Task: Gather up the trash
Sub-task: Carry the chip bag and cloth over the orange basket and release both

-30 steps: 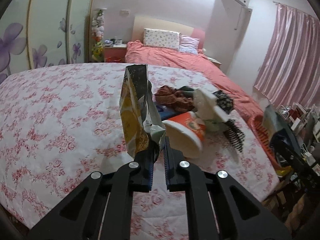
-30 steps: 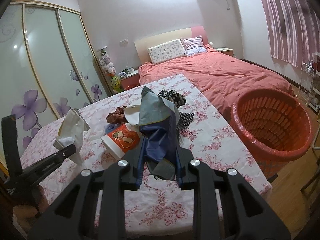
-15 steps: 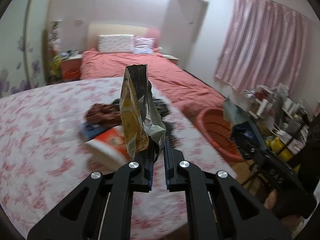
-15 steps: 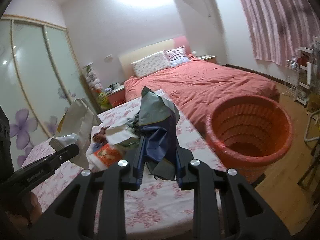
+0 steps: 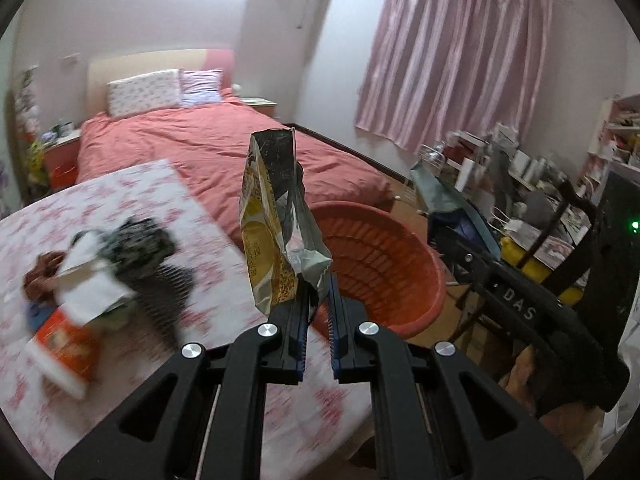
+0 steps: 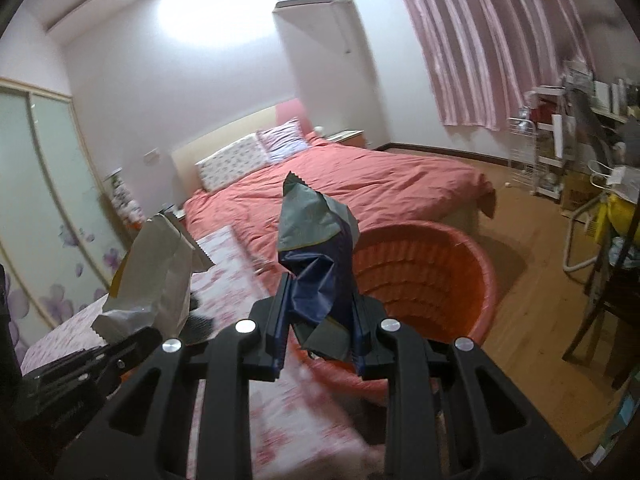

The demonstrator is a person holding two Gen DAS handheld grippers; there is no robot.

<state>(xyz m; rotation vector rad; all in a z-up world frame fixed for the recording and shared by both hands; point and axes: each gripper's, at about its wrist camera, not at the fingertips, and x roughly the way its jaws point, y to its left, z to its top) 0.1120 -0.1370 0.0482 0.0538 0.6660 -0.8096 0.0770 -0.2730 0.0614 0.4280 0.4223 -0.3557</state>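
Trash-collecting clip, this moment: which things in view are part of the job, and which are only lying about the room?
Part of the job:
- yellow snack bag, clamped in the left gripper
- blue wrapper, clamped in the right gripper
- orange basket
- clutter pile on the flowered table

Just lying about:
- bed
- pillows
- pink curtain
- crowded shelves

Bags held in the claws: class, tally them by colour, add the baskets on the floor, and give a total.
Yellow and silver bag, in the left claw: 1
Dark blue and grey bag, in the right claw: 1
Orange basket: 1
Total: 3
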